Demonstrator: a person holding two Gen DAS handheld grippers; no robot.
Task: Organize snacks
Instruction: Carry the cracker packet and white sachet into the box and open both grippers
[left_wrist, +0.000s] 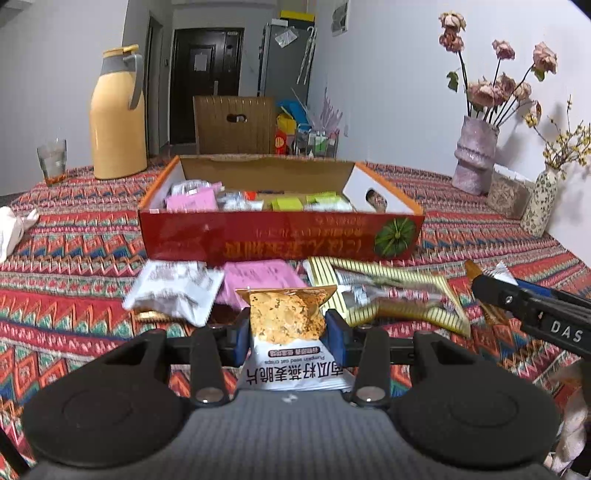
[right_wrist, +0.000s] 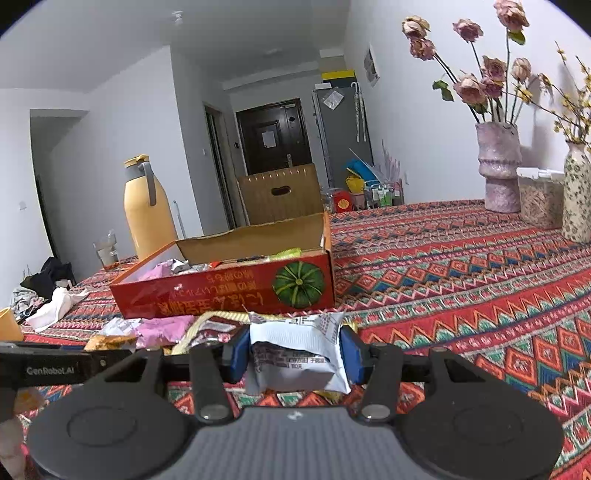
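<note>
Left gripper clamped on crisp packet, held above the table's near edge. Right gripper clamped on white packet. Box lies straight ahead of both, long axis crosswise; the left is squarer to its middle. Loose packets lie between.

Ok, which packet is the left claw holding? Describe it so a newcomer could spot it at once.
Start at the red cardboard box with the green pumpkin picture on the patterned tablecloth. Loose packets lie in front of it, and nearer the camera the left claw grips the oat crisp packet. Unlike its white, pink and gold-striped neighbours, it shows an orange speckled crisp above a white band of lettering.
</note>
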